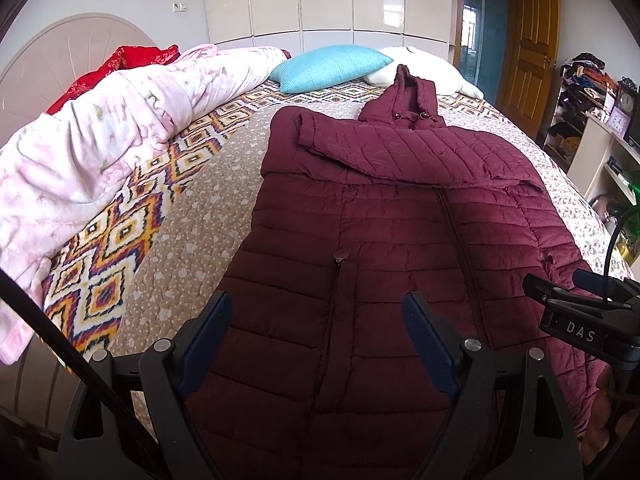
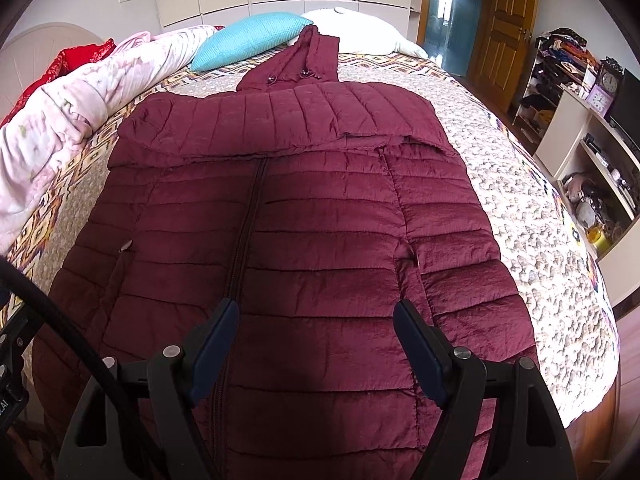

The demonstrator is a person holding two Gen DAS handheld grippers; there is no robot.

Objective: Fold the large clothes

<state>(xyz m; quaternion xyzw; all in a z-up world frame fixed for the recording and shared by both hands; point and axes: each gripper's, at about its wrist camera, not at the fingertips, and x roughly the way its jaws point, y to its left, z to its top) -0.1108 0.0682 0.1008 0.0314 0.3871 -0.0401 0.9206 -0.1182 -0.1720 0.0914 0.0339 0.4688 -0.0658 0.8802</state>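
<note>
- Jacket [image 1: 360, 248] in maroon quilted fabric lies face up on the bed [image 1: 200, 200], zipped, hood [image 1: 404, 96] pointing toward the pillows, one sleeve folded across the chest.
- Left wrist view: my left claw [image 1: 318, 312] hangs over the lower front of the jacket with its blue-padded fingers [image 1: 214, 328] spread wide, holding nothing.
- Only this view shows my right claw [image 1: 576, 300] from outside, a black body marked "DAS" at the jacket's right edge; from here I cannot tell how its jaws stand.
- It also shows more of the pink floral duvet [image 1: 100, 132] bunched along the bed's left side, with a red cloth [image 1: 120, 64] behind it and the rounded headboard [image 1: 60, 56].
- Right wrist view: my right claw [image 2: 316, 316] is parted wide and empty, just above the hem area, its left finger over the zip line [image 2: 244, 240].
- This view shows the jacket's right side whole, down to the bed's edge, and the puffy horizontal stitching catching light.
- A turquoise pillow [image 2: 252, 40] and a white pillow [image 2: 360, 28] sit beyond the hood.
- The bed cover is a beige dotted quilt [image 2: 520, 208]; a shelf unit [image 2: 592, 152] with clocks stands at right.
</note>
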